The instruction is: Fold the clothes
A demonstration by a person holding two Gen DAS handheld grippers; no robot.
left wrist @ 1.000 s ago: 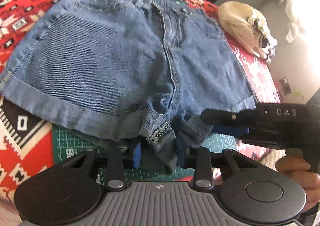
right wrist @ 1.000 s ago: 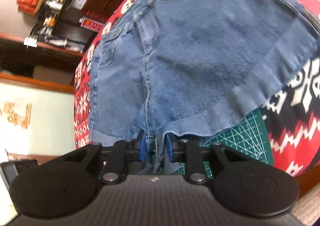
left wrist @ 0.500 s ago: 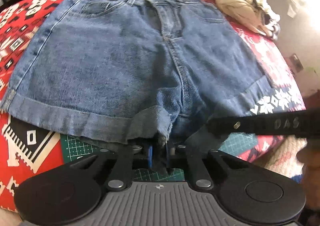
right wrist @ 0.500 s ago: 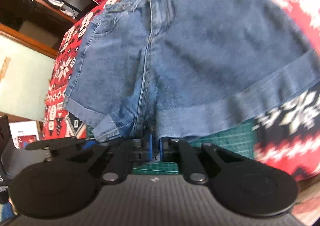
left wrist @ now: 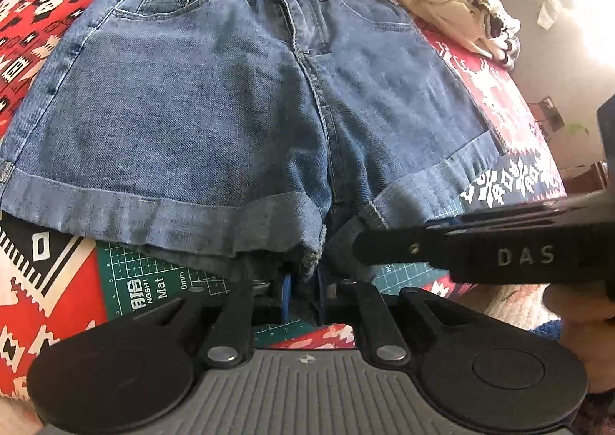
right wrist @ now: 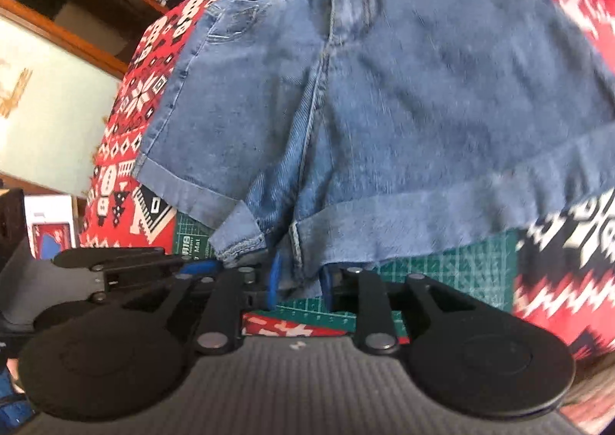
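A: Where are the denim shorts [left wrist: 215,119]?

B: Spread flat, front up, on the red patterned cloth [left wrist: 42,23] that covers the surface, waistband at the far side and cuffed hems toward the cameras. The crotch and inner hems lie over a green cutting mat [left wrist: 153,289].

A: Any writing you can read?

B: The mat shows "Mat" and "0mm" beside a white logo, with "NGSHI" partly readable. In the left wrist view the other tool carries the raised letters "DAS" on its black body.

A: And the left tongs [left wrist: 303,292]?

B: Clamped on the shorts at the crotch, with denim pinched between the blue pads.

A: The right tongs [right wrist: 298,285]?

B: Their blue pads stand somewhat apart with the inner hem of one leg hanging between them; whether they actually grip it, I cannot tell. The two tools sit just beside each other.

A: Anything else nearby?

B: A cream cloth bundle [left wrist: 446,0] lies at the far right edge of the surface.
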